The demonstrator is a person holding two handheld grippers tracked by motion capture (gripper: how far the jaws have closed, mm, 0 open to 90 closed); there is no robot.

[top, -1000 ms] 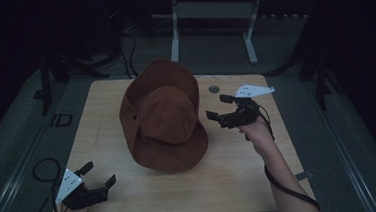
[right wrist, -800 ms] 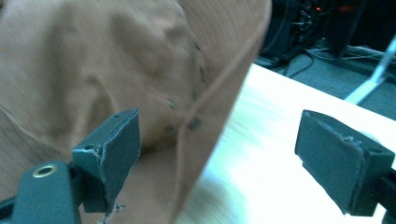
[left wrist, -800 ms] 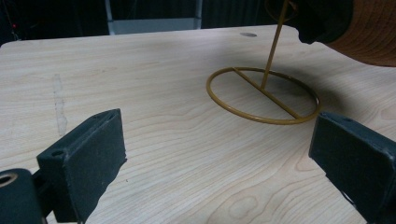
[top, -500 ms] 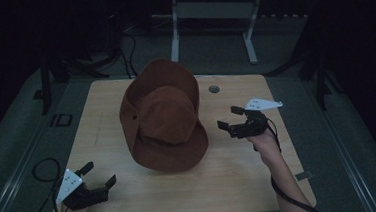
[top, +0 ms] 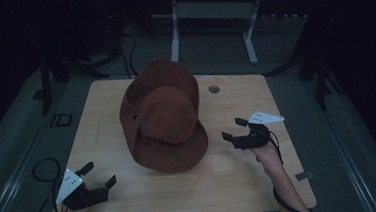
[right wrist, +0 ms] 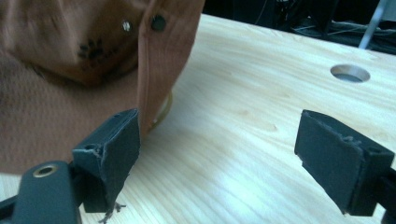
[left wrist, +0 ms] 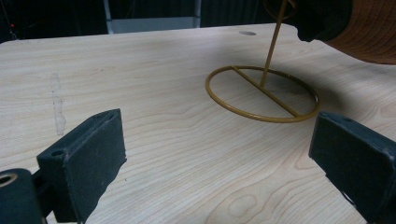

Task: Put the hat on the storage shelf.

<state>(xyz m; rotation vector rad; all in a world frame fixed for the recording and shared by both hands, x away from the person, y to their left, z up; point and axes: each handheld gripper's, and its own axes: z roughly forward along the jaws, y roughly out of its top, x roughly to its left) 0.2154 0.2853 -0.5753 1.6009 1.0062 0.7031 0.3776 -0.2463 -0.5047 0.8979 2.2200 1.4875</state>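
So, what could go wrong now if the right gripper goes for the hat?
The brown hat sits on a thin wire stand with a slim upright rod; a sideways pull on the brim may tip both over. The open right gripper is beside the brim edge, so one jaw could push the soft fabric away instead of pinching it. The left gripper is too far off to steady it.

- The high view is dim, its surroundings nearly black; the table (top: 241, 182) alone catches light.
- Both gripper views are brighter, with pale sheen on the wood.
- The hat (right wrist: 56, 93) blurs up close.
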